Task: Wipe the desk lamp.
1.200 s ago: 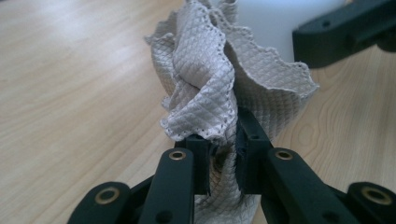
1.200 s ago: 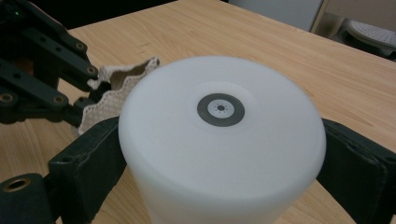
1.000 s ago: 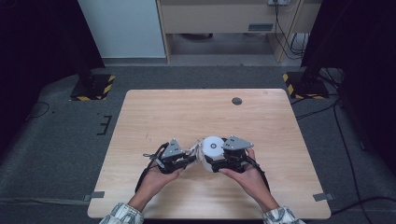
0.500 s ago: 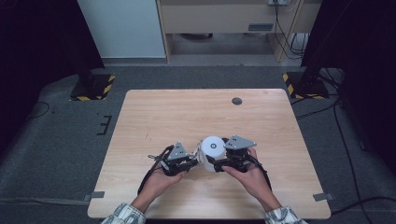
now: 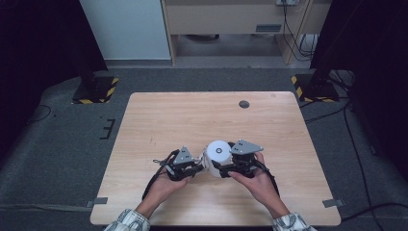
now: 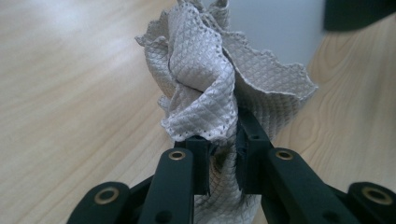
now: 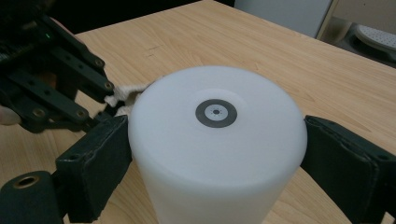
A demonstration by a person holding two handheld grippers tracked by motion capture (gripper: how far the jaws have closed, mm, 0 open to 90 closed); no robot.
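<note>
Right gripper (image 7: 212, 154) is clamping the white cylinder (image 7: 217, 140) near the table's (image 5: 168, 115) 6 o'clock edge. Left gripper (image 6: 223, 154) is pinching the grey cloth (image 6: 210, 88), pressed at the cylinder's 9 o'clock. Risk: wiping pressure twisting the smooth cylinder loose, or the cloth slipping free.

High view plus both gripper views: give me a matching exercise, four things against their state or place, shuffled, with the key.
Things:
1. cloth
2. white cylinder
3. dark disc
4. table

States:
A. lies alone near the table's far edge
B. clamped by the right gripper
C. light wood, bears everything
D. bunched, pinched by the left gripper

Pairs: 1-D, 2-B, 3-A, 4-C
</note>
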